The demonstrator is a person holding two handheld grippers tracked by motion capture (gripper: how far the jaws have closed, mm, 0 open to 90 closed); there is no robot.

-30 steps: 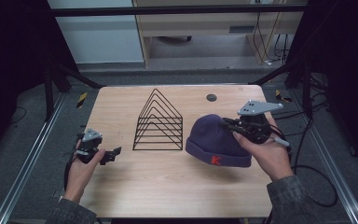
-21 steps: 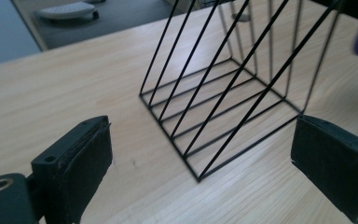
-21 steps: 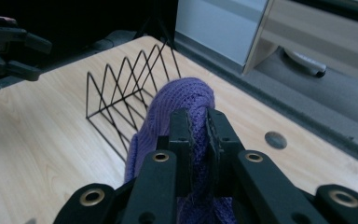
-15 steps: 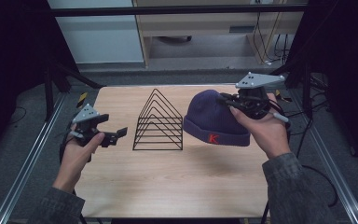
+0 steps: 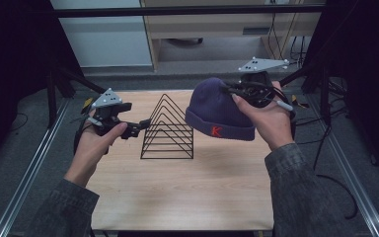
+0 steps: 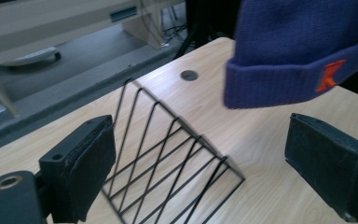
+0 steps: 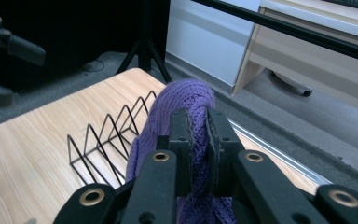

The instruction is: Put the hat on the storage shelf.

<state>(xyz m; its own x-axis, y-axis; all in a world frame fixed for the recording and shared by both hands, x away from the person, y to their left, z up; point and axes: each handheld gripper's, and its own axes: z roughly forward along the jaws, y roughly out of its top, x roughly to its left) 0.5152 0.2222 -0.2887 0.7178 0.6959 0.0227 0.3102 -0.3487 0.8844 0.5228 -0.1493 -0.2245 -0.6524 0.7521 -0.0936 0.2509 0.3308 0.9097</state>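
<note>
A purple knit beanie [image 5: 217, 111] with an orange K on its cuff hangs in the air above the table's far right part. My right gripper [image 5: 232, 91] is shut on the knit at its crown. In the right gripper view the jaws [image 7: 196, 116] pinch a fold of the beanie [image 7: 182, 93]. A black wire rack [image 5: 168, 131] of triangular loops stands at the table's middle. My left gripper [image 5: 140, 127] hovers just left of the rack, open; its jaws have just closed a little with nothing between them. In the left gripper view the rack [image 6: 168, 154] lies beyond the wide-set pads [image 6: 81, 172], and the beanie [image 6: 298, 46] hangs upper right.
The light wooden table [image 5: 177, 187] has bare wood in front of the rack. A small dark round spot [image 6: 189, 74] sits in the tabletop near the far edge. Black frame posts and metal rails flank the table; cabinets stand behind it.
Both hands have risen. The beanie has left the tabletop and now hangs in the air, nearer the rack. The left gripper has moved up and in toward the rack's left side.
</note>
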